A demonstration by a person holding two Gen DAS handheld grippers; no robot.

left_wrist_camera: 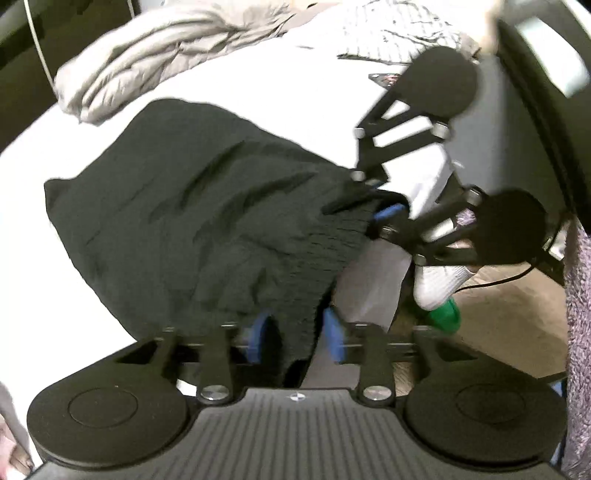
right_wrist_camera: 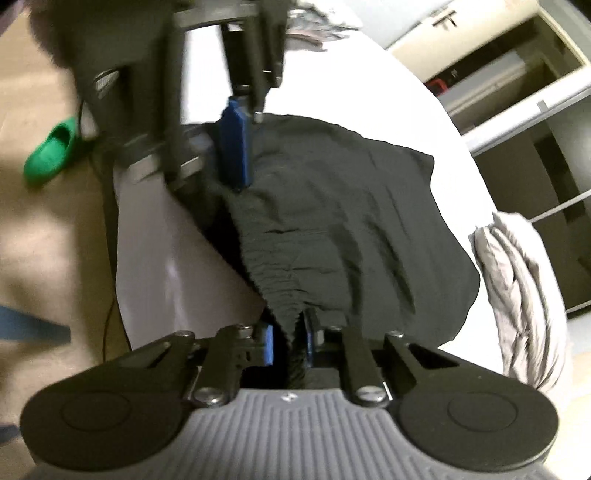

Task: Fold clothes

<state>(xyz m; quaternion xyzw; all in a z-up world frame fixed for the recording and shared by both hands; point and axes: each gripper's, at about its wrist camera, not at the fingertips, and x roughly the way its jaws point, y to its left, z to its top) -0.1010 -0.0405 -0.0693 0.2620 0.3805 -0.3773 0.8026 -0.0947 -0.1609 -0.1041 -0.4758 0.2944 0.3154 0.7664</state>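
Observation:
A black garment [left_wrist_camera: 192, 206] [right_wrist_camera: 351, 206] with a gathered elastic waistband lies spread on a white bed [left_wrist_camera: 44, 277] [right_wrist_camera: 369, 85], its waistband at the bed's near edge. My left gripper [left_wrist_camera: 295, 334] straddles the waistband at one end. Its blue pads [left_wrist_camera: 334, 334] stand apart, and the cloth hangs loosely between them. From the right wrist view, one of its blue pads [right_wrist_camera: 234, 147] rests beside the waistband. My right gripper [right_wrist_camera: 289, 345] is shut on the other end of the waistband, with cloth bunched between its pads. In the left wrist view the right gripper [left_wrist_camera: 386, 218] meets the garment's edge.
A grey quilted cover [left_wrist_camera: 147, 55] [right_wrist_camera: 524, 288] lies bunched at the bed's far side, and a checked cloth [left_wrist_camera: 391, 33] behind it. On the floor beside the bed are a green slipper [left_wrist_camera: 443, 314] [right_wrist_camera: 51, 155] and a person's white-socked foot [left_wrist_camera: 439, 284]. Open shelving [right_wrist_camera: 517, 92] stands beyond the bed.

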